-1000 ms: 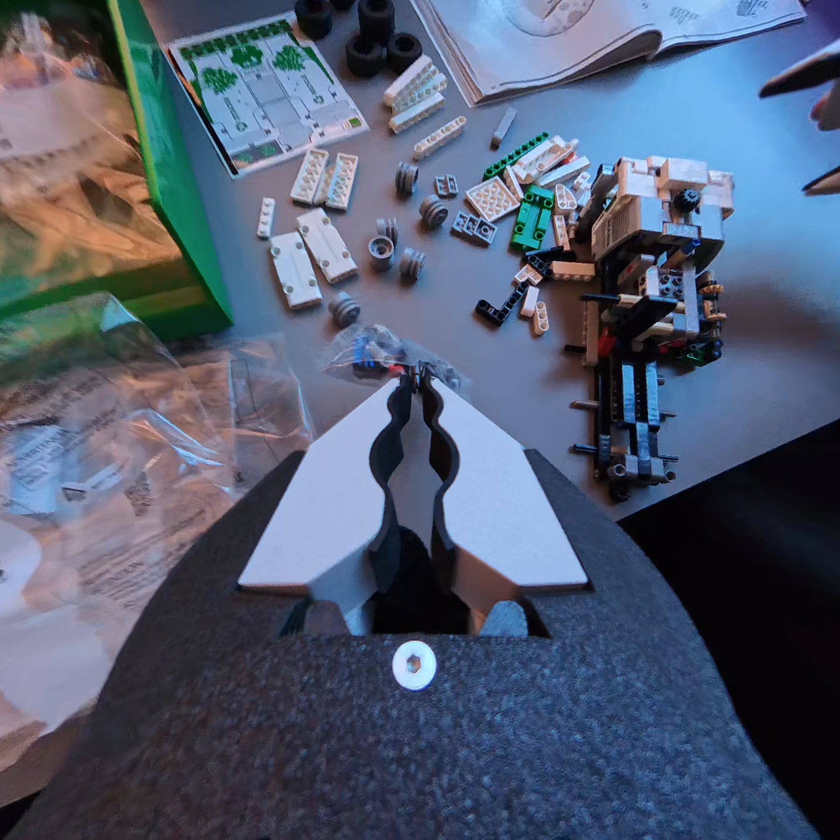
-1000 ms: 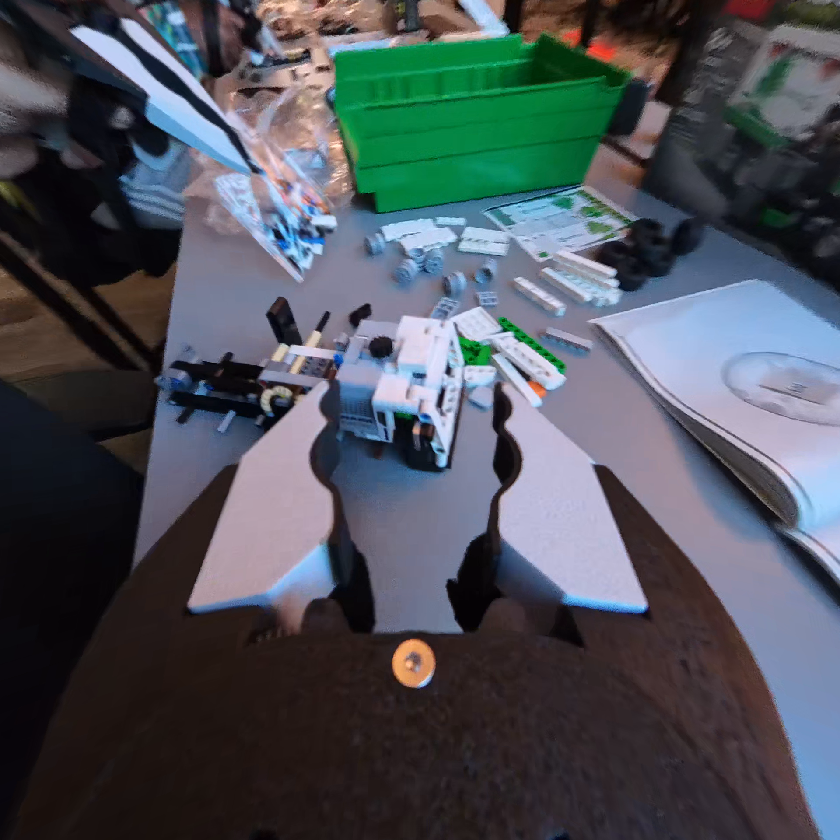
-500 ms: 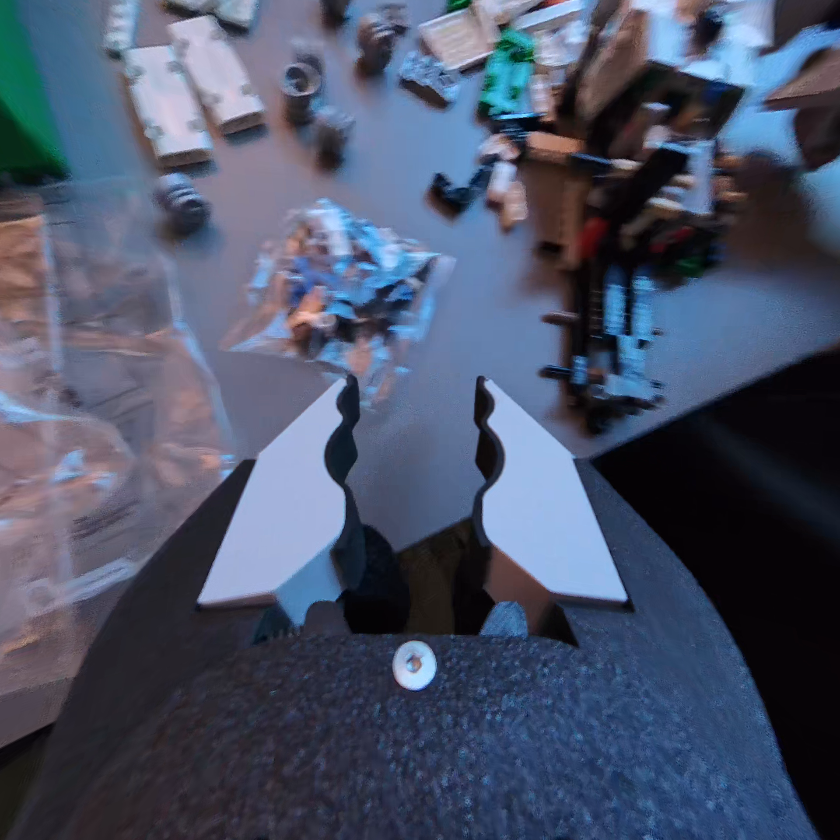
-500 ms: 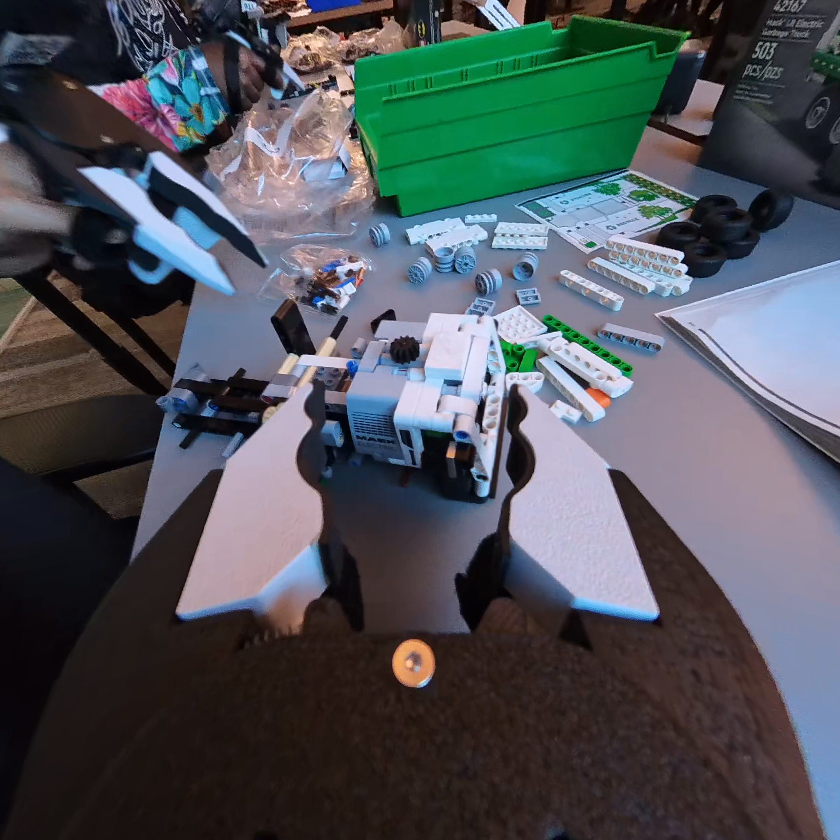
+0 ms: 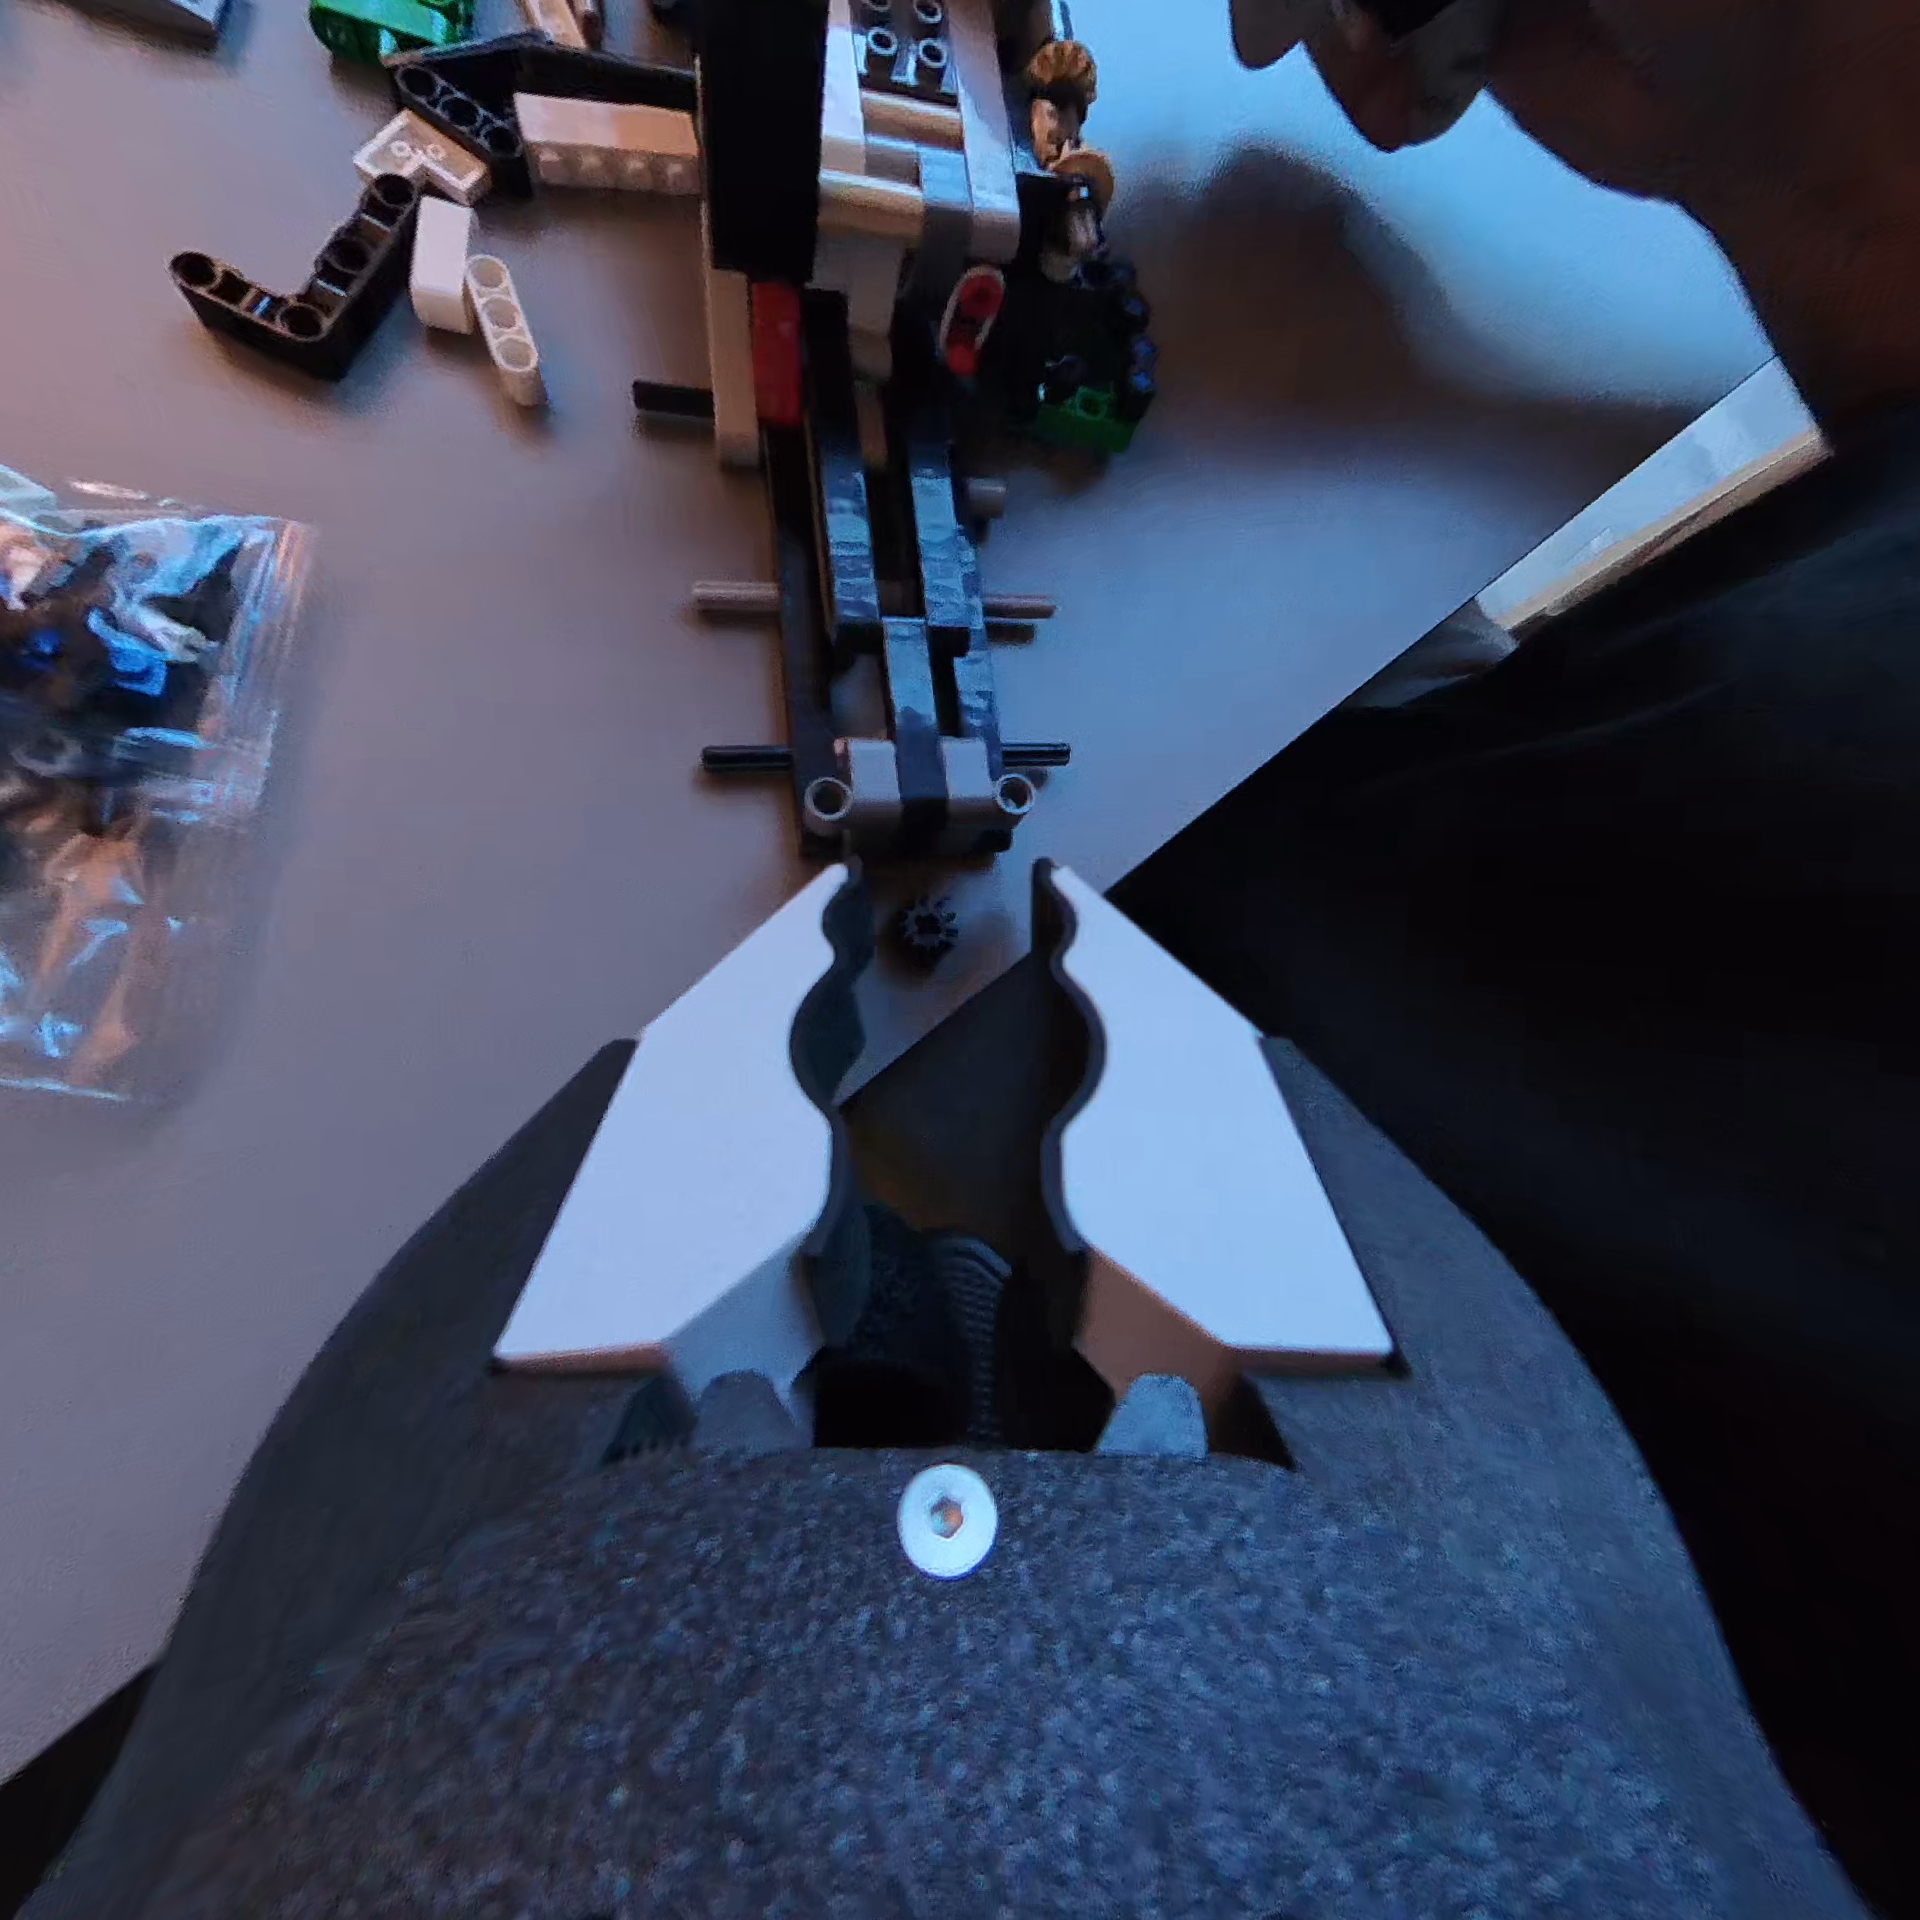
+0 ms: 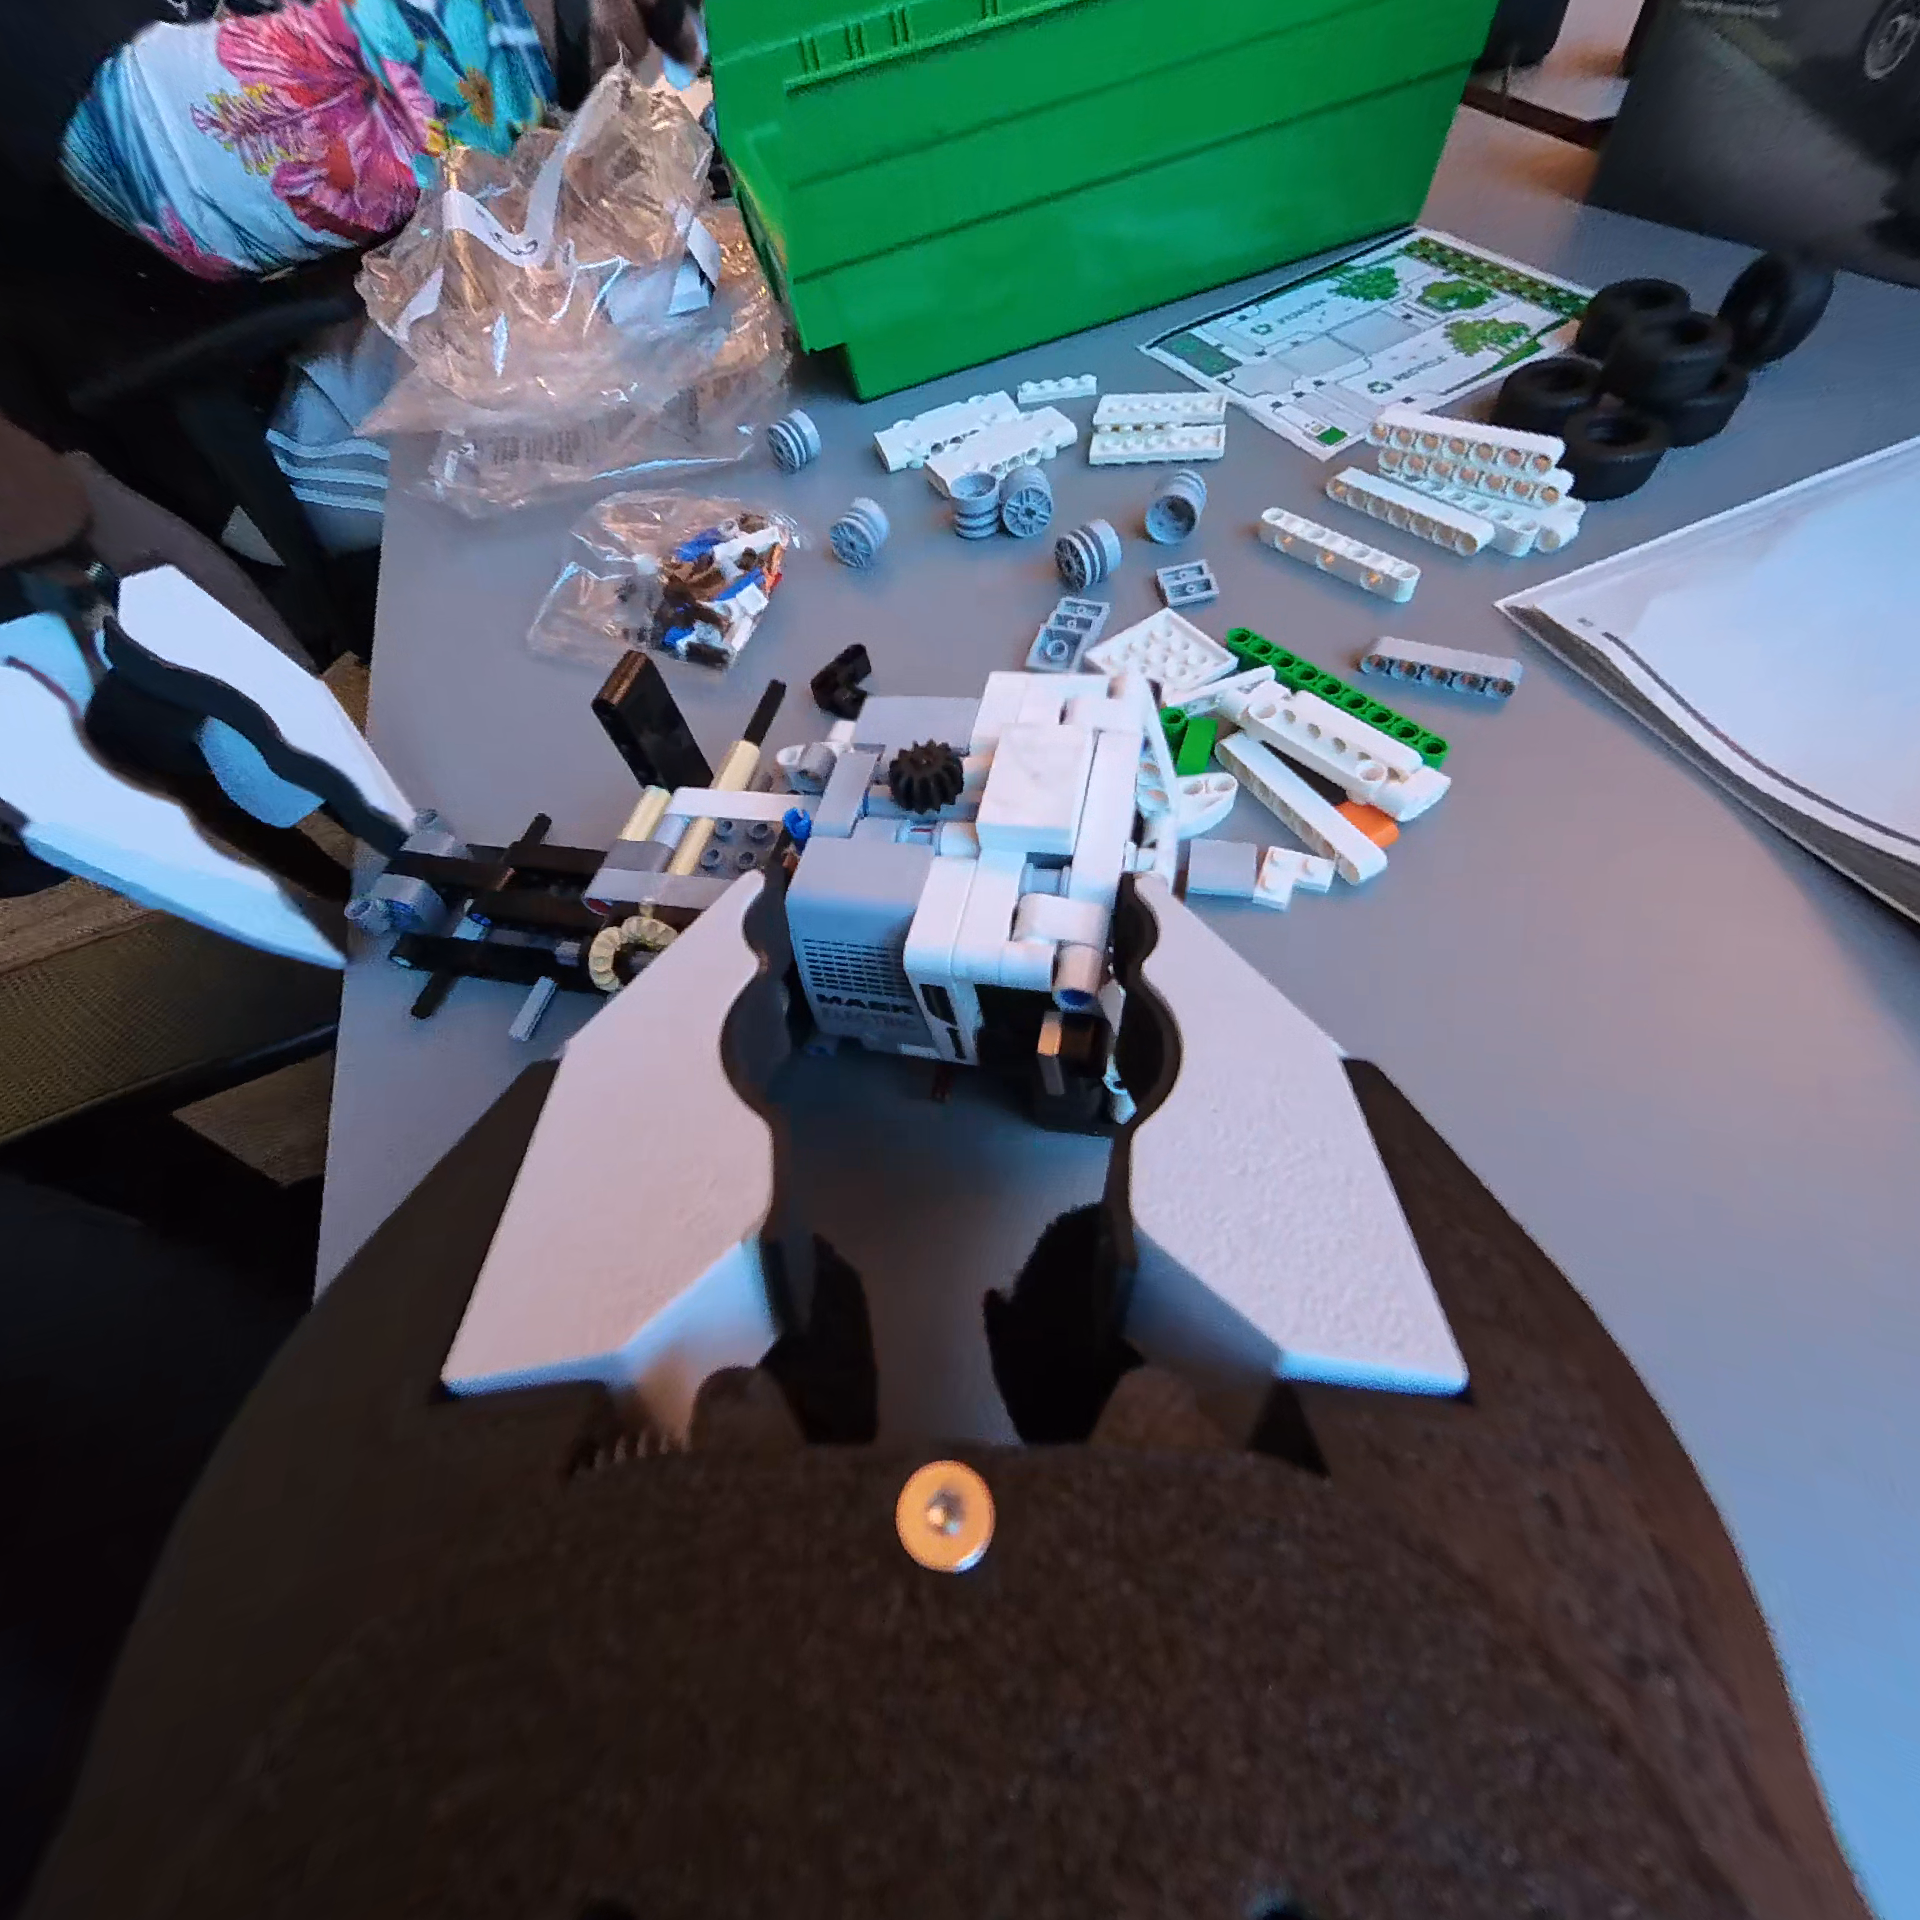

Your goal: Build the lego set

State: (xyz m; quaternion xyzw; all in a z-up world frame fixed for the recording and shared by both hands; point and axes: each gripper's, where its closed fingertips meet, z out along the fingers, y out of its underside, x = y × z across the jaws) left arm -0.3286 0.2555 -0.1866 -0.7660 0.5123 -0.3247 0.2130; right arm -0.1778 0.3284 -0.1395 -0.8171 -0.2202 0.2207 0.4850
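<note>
The half-built truck lies on the grey table (image 6: 1507, 1039): a white cab (image 6: 935, 935) and a long black chassis (image 5: 914, 644). My right gripper (image 6: 945, 904) is open, with a finger on each side of the cab, close to its walls. My left gripper (image 5: 945, 894) is open and empty at the chassis's rear end (image 5: 914, 800), near the table's edge. A small black gear (image 5: 925, 930) lies on the table between its fingertips. The left gripper also shows in the right wrist view (image 6: 369, 883), at the chassis tail.
A clear bag of small parts (image 6: 675, 582) lies left of the truck. Behind it are a green bin (image 6: 1091, 156), empty plastic bags (image 6: 561, 291), grey wheel hubs (image 6: 987, 509), white beams (image 6: 1455, 478), black tyres (image 6: 1652, 384), a sticker sheet (image 6: 1371, 332) and a booklet (image 6: 1766, 675).
My left gripper let go of the parts bag, opened, and moved right and down to the chassis's rear end. My right gripper moved forward until its fingers flank the cab.
</note>
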